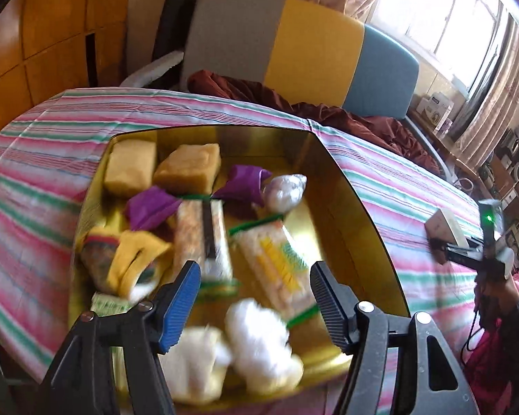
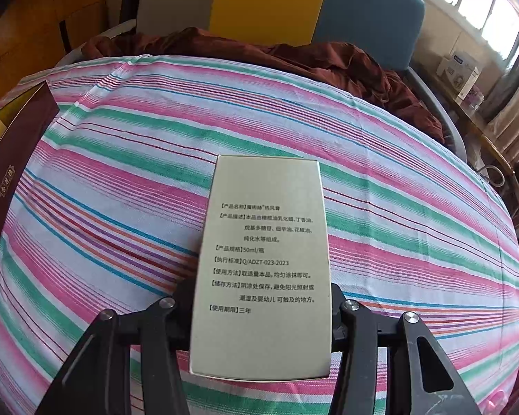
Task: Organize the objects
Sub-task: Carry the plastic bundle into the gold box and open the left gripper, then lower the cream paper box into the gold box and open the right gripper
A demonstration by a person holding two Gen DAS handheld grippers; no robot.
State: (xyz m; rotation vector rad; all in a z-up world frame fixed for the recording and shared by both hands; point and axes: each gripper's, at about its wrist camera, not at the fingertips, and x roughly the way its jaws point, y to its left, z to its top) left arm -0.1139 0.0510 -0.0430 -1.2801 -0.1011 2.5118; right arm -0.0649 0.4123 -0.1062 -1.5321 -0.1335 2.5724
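Item: gold-lined open cardboard box (image 1: 360,214), on a striped pink, green and white bedsheet (image 2: 121,159). Contents: two tan wrapped blocks (image 1: 187,167) at far end, purple wrappers (image 1: 148,207), clear snack packets (image 1: 276,263), white fluffy pieces (image 1: 259,346) nearest. Left gripper (image 1: 252,304) above near edge, jaws released, empty. Right gripper (image 2: 259,314) clenched on pale printed carton (image 2: 263,266), held over sheet, right of box.

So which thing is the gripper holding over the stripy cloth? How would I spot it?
Find the striped cloth covering the bed, to the right of the gold-lined box of snacks. Above it, the right gripper is shut on a pale carton. It is the only plain rectangular carton with lines of small dark print; everything in the box is a soft, colourful packet.
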